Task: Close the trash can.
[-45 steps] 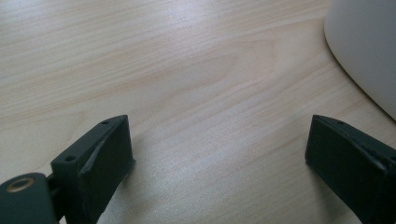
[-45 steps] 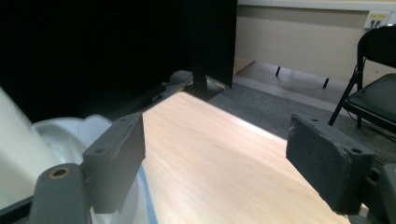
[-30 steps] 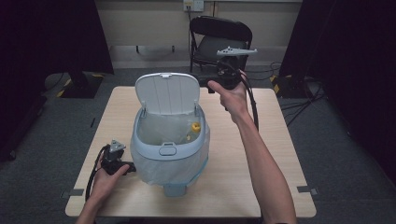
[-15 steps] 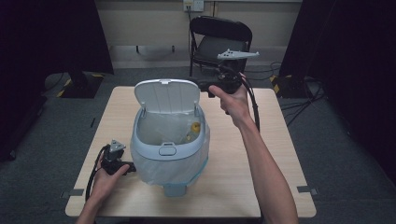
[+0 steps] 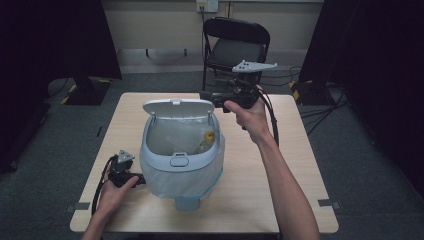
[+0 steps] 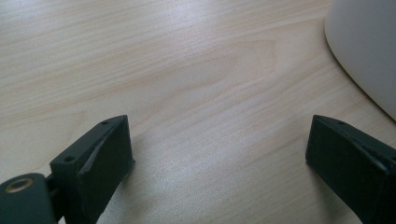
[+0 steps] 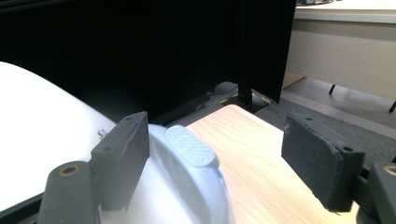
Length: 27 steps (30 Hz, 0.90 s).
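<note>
A pale blue bin [image 5: 180, 165] lined with a white bag [image 5: 197, 177] stands mid-table [image 5: 295, 200], its lid [image 5: 178, 107] tipped up and back. Inside, against the far right wall, sit small yellow objects [image 5: 209, 136], too small to identify.

Nearest, the left gripper [image 5: 121, 170] rests low on the wood just left of the bin, jaws spread wide around bare table. Farther back, the right gripper [image 5: 210, 96] is held raised at the lid's right edge, jaws released and straddling the lid's ridged tab [image 7: 191, 145]. Beyond the table stands a folding chair [image 5: 235, 45].
</note>
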### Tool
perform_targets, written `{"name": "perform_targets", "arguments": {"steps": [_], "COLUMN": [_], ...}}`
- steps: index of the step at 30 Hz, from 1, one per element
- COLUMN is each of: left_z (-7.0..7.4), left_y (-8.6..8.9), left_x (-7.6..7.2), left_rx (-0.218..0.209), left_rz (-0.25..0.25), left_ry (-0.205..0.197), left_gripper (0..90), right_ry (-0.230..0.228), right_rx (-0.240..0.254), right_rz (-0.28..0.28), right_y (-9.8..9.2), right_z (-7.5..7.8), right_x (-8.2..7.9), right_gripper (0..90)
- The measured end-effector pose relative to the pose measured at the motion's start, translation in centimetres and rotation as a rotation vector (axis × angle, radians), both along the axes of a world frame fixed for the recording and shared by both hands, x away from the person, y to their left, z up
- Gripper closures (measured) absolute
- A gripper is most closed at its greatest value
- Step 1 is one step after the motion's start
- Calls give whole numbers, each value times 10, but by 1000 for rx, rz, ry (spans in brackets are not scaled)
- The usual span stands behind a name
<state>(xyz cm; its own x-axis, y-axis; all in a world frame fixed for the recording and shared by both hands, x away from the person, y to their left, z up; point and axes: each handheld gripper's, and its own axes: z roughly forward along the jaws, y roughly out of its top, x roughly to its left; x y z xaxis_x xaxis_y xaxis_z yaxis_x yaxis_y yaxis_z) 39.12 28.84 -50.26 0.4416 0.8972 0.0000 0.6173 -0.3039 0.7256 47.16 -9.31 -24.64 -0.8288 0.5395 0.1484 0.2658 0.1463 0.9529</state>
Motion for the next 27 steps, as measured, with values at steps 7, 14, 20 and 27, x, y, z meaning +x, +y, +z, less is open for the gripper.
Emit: {"name": "perform_targets", "arguments": {"steps": [7, 14, 20, 27], "left_z": [0, 0, 0, 0], "left_y": [0, 0, 0, 0], "left_x": [0, 0, 0, 0], "left_rx": [0, 0, 0, 2], "left_rz": [0, 0, 0, 1], "left_ry": [0, 0, 0, 0], "left_gripper": [66, 67, 67, 67], "right_ry": [-8, -6, 1, -19], "right_rx": [-38, -71, -77, -102], "right_rz": [27, 35, 60, 20], "right_y": [3, 7, 10, 13], "right_z": [-1, -4, -11, -20], "right_x": [-11, -20, -28, -43], "right_gripper": [228, 235, 232, 229]}}
